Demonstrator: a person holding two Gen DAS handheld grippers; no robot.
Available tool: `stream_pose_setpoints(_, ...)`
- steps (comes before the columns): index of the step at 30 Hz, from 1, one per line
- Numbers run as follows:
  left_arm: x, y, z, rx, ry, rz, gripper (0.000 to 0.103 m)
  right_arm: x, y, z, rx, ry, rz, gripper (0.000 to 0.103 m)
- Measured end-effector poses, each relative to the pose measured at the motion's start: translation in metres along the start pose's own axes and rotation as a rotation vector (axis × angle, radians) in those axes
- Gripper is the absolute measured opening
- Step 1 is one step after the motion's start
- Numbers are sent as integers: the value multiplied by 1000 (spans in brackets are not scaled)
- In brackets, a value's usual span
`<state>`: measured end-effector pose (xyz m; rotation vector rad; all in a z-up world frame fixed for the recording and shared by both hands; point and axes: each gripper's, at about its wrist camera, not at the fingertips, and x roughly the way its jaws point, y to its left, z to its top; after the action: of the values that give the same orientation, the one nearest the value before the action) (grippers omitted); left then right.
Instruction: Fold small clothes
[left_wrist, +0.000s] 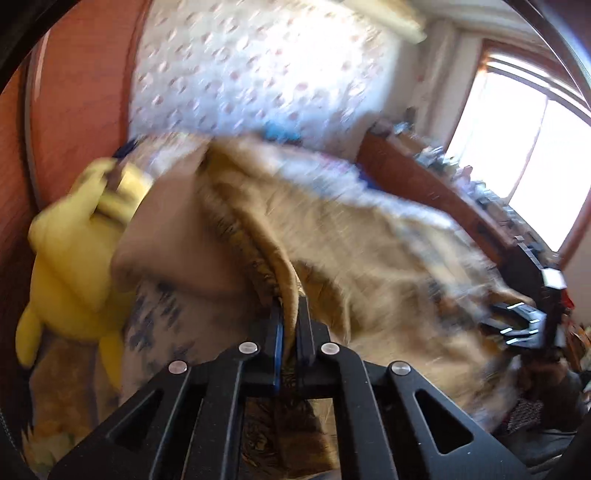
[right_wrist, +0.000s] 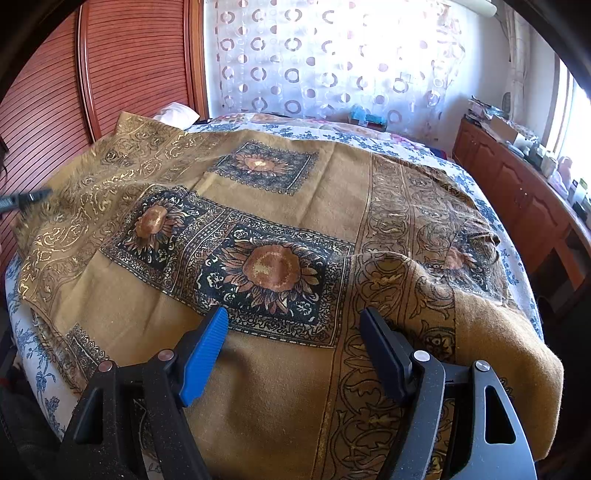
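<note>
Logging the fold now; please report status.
Left gripper shut on brown scarf, lifting its edge. Right gripper open above it. Yellow plush beside.

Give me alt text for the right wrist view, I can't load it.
The open right gripper hovers just above a brown scarf with sunflower squares, spread over a bed with blue-flowered sheets. Behind are a circle-patterned curtain and a wooden cabinet on the right.

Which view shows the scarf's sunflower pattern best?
The right wrist view: the brown scarf lies spread and sharp on the bed, under the open right gripper. The left wrist view shows it blurred, its edge pinched in the left gripper.
</note>
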<state>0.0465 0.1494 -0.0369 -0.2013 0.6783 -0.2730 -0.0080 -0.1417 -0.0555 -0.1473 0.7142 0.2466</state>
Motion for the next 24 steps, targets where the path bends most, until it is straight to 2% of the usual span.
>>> stream_pose_setpoints(3,-10,-32,25,61,-53,-40,6,0,-1,1,-1,4,5,76)
stream_pose_setpoints(6,-6,-58,43,104,-70,-82,5,-3,-3,2,1,4,22,75)
stream_pose_setpoints(8,1,-73,55,124,-71,-120,5,-10,-8,2,15,-9,42,71)
stream_pose_setpoints(10,10,-99,67,158,-73,-165,5,-19,-17,3,37,-31,40,61)
stream_pose_setpoints(13,20,-137,81,196,-64,-237,5,-35,-34,3,72,-58,33,55)
stream_pose_setpoints(19,33,-220,101,310,-65,-358,5,-64,-65,-6,126,-113,-14,52)
stream_pose_setpoints(24,38,-267,103,384,-37,-424,5,-81,-84,-19,168,-140,-39,48)
